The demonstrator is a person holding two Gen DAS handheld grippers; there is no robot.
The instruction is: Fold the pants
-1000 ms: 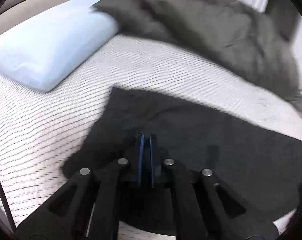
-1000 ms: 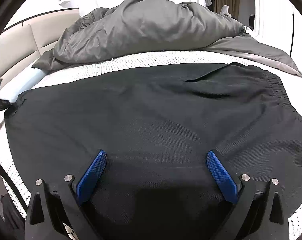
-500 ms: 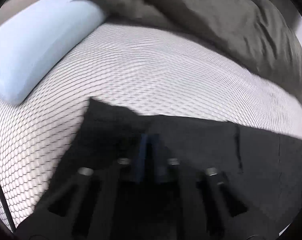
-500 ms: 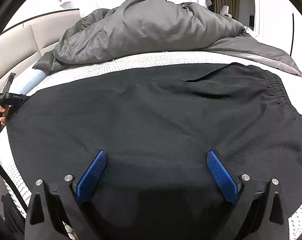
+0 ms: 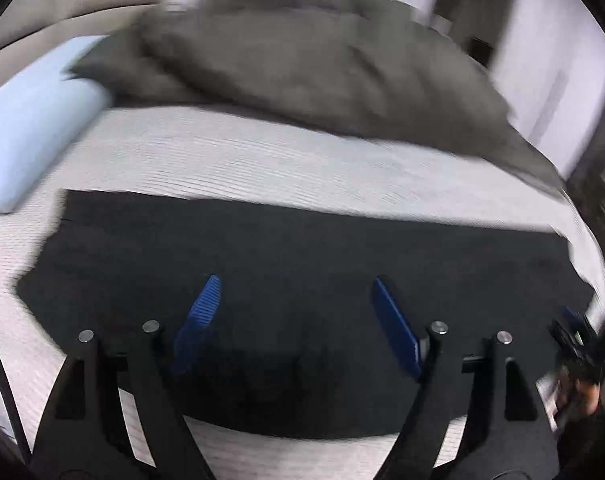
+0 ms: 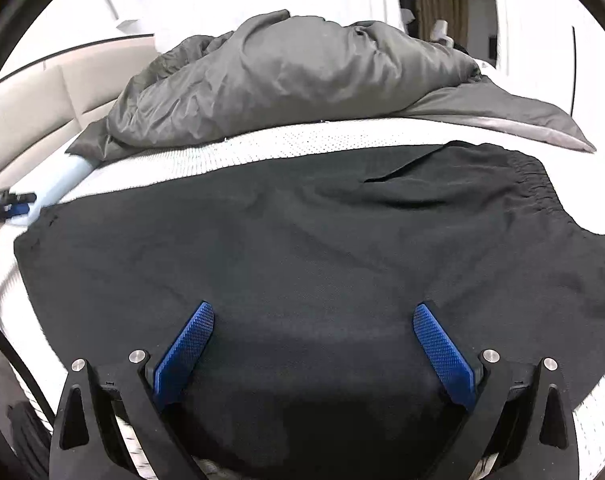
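Note:
Black pants (image 6: 302,248) lie spread flat on the white mattress (image 6: 262,148), their elastic waistband (image 6: 542,188) at the right in the right wrist view. In the blurred left wrist view the pants (image 5: 302,256) stretch across the frame. My left gripper (image 5: 294,284) hangs above the cloth, its jaws opening, nothing between the blue pads. The same left gripper (image 6: 14,206) shows at the left edge of the right wrist view, off the pants' corner. Over the pants' near part my right gripper (image 6: 314,312) stands open and empty; it also appears at the right edge of the left view (image 5: 574,332).
A crumpled grey duvet (image 6: 294,76) is heaped on the far side of the bed. A light blue pillow (image 5: 30,124) lies at the left against a beige headboard (image 6: 30,96). White walls and a curtain stand behind.
My left gripper, shut on the pants' edge before, has let go, opened wide and pulled back from the corner. The pants' left end now lies flat. The right gripper has stayed still.

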